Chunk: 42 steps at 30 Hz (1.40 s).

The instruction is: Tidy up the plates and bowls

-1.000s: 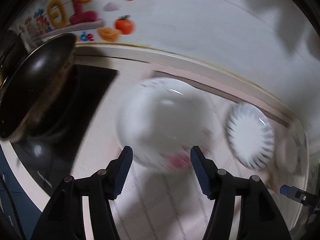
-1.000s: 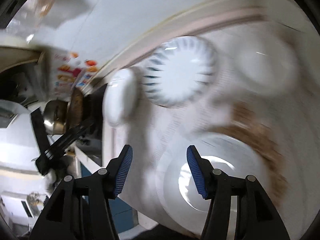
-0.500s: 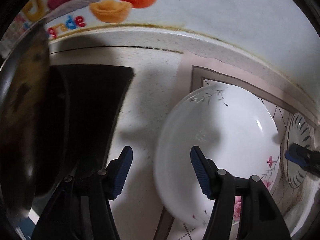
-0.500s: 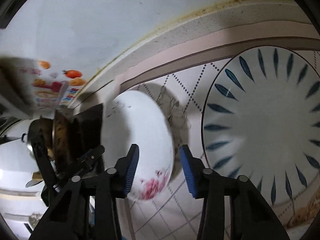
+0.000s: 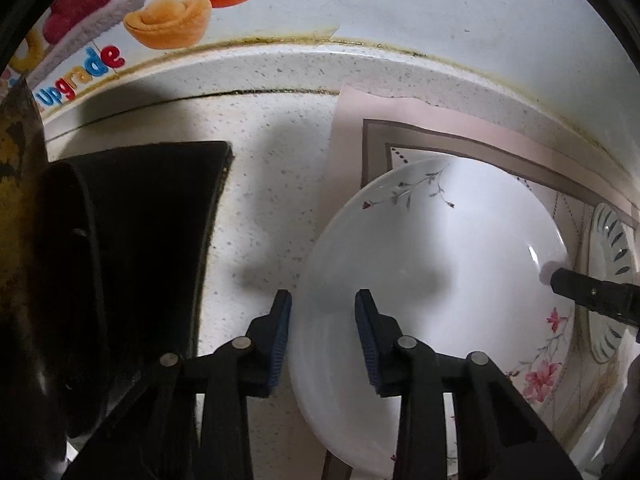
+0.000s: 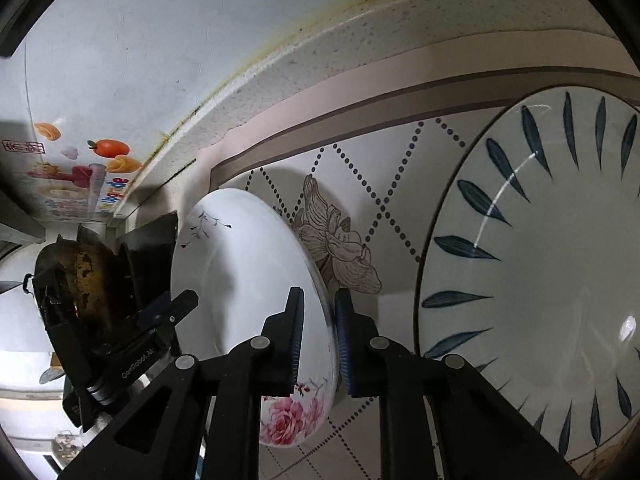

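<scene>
A white plate with pink flowers (image 5: 440,280) lies on a patterned mat (image 5: 400,136) by the wall. My left gripper (image 5: 323,332) points down at the plate's left rim, one finger outside the rim and one over the plate's inside. Its jaws are closing and a gap still shows. My right gripper (image 6: 320,320) straddles the same plate (image 6: 248,272) at its right rim. Its jaws are closing and its pads lie against the rim. One of its fingers (image 5: 576,286) shows in the left wrist view. A plate with blue leaves (image 6: 540,260) lies just to the right.
A black stove top (image 5: 152,220) with a dark pan (image 5: 16,240) on it lies left of the plate. A raised speckled ledge (image 5: 280,68) and a white wall with colourful stickers (image 5: 168,28) run along the back.
Both grippers came down over the flowered plate, the right one moving left from the blue-leaf plate. Each now straddles a rim, and both pairs of jaws have narrowed.
</scene>
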Each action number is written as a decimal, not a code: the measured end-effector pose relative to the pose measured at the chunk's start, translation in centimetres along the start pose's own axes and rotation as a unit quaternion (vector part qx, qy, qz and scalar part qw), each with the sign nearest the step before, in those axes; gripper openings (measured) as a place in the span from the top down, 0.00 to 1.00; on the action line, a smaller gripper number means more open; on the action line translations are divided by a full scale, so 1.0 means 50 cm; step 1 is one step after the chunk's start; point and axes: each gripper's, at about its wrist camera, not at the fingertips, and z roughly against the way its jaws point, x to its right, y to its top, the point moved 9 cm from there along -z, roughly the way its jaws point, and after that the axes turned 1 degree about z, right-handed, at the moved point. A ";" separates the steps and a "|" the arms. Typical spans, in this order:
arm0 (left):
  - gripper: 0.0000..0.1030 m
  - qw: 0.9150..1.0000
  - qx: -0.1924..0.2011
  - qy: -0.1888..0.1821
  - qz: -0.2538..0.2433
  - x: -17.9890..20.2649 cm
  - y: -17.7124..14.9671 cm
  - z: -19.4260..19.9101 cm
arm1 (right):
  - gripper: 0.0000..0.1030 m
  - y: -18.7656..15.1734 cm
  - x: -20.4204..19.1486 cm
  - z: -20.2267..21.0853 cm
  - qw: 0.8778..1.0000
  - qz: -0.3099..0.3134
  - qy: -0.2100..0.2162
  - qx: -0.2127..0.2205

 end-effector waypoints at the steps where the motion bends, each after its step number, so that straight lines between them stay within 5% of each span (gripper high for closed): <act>1: 0.72 1.000 0.001 0.000 0.000 0.000 0.000 -0.001 | 0.83 -0.001 0.001 0.001 1.000 0.001 -0.002 0.001; 11: 0.75 1.000 0.010 -0.021 0.012 0.003 0.013 0.021 | 0.83 -0.007 0.002 0.004 1.000 0.005 -0.010 -0.002; 24: 0.75 0.999 0.004 -0.036 0.005 0.055 -0.059 0.080 | 0.83 -0.029 0.020 0.077 1.000 0.004 -0.009 -0.003; 42: 0.75 0.994 0.023 -0.086 -0.059 0.326 -0.183 0.241 | 0.83 -0.211 0.184 0.341 1.000 -0.010 -0.013 -0.010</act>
